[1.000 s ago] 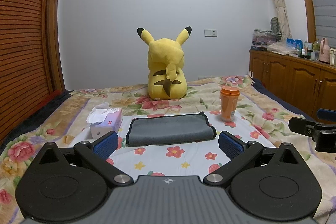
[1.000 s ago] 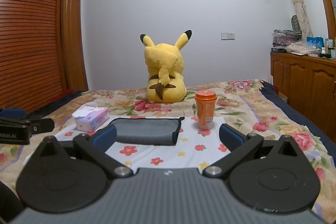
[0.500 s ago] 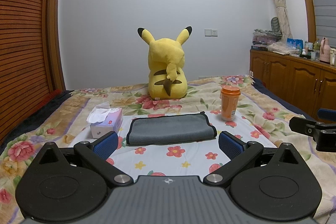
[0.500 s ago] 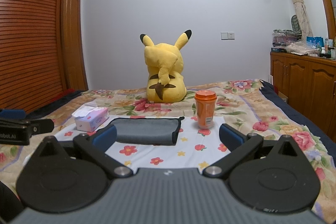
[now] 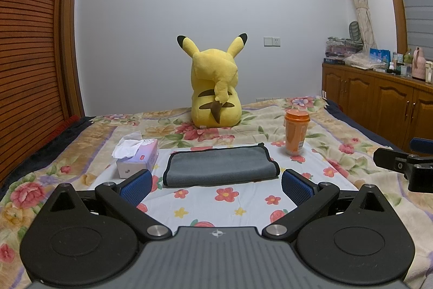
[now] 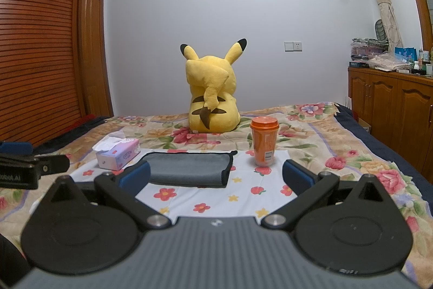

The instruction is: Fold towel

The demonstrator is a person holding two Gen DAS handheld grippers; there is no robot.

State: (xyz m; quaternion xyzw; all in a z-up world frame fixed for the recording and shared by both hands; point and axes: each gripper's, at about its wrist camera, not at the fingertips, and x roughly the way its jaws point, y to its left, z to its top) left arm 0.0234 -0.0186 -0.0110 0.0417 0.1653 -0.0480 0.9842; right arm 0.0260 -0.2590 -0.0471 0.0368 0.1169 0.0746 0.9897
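Observation:
A grey towel (image 5: 220, 165) with a dark hem lies folded flat on the flowered bed sheet (image 5: 216, 205). It also shows in the right wrist view (image 6: 189, 167). My left gripper (image 5: 216, 187) is open and empty, held just short of the towel's near edge. My right gripper (image 6: 216, 176) is open and empty, to the right of the towel and short of it. Each gripper shows at the edge of the other's view: the right one (image 5: 406, 161), the left one (image 6: 29, 167).
A tissue box (image 5: 136, 157) stands left of the towel. An orange lidded cup (image 5: 295, 132) stands at its right. A yellow plush toy (image 5: 215, 94) sits behind. A wooden cabinet (image 5: 384, 102) lines the right wall and a slatted wardrobe (image 5: 29, 45) the left.

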